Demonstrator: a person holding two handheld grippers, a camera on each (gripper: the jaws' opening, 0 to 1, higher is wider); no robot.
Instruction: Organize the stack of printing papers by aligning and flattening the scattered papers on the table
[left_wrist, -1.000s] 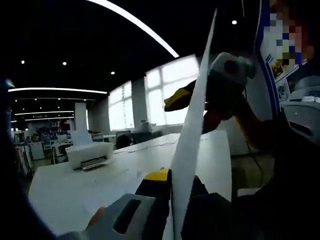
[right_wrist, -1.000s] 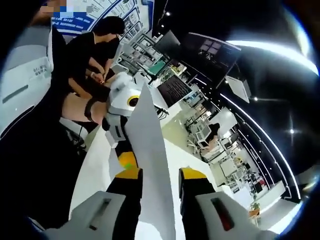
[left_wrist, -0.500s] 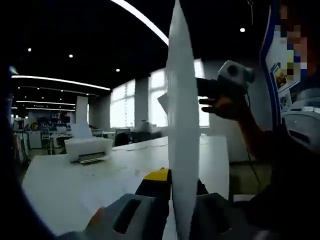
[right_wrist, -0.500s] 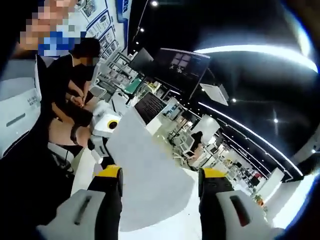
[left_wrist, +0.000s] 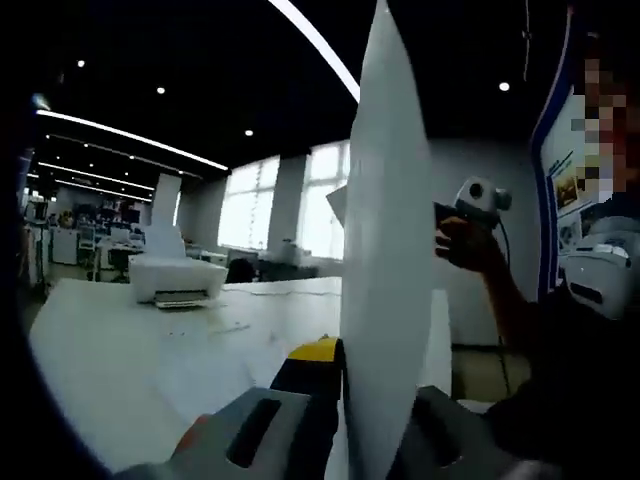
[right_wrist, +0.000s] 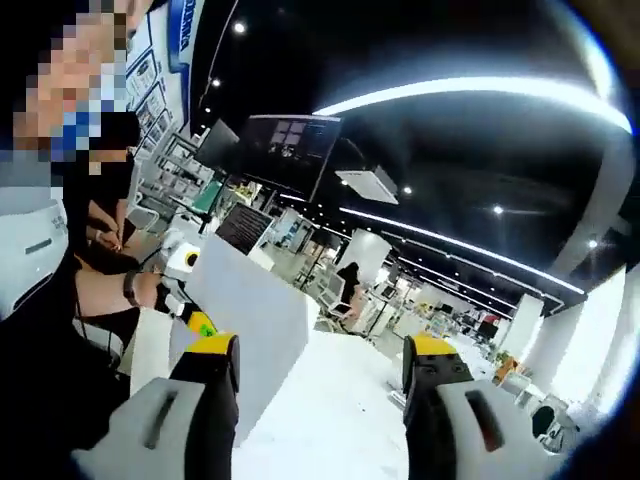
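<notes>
A stack of white printing paper (left_wrist: 385, 250) stands upright on edge, and my left gripper (left_wrist: 372, 365) is shut on its lower edge. Past the sheets to the right, a hand holds my right gripper (left_wrist: 472, 203), apart from the paper. In the right gripper view the same paper (right_wrist: 250, 310) rises from the white table (right_wrist: 340, 400), with the left gripper (right_wrist: 200, 320) at its far edge. My right gripper (right_wrist: 322, 350) is open. The paper sits beyond its left jaw and I see no contact.
A white printer (left_wrist: 180, 280) sits on the table (left_wrist: 140, 350) at the far left, and loose sheets (left_wrist: 215, 335) lie flat in front of it. The person's dark sleeve (right_wrist: 60, 380) fills the left side. Desks and monitors (right_wrist: 285, 135) stand in the room behind.
My right gripper has spread its jaws and drawn back from the paper. In the left gripper view it went from the paper's top edge to well off on the right.
</notes>
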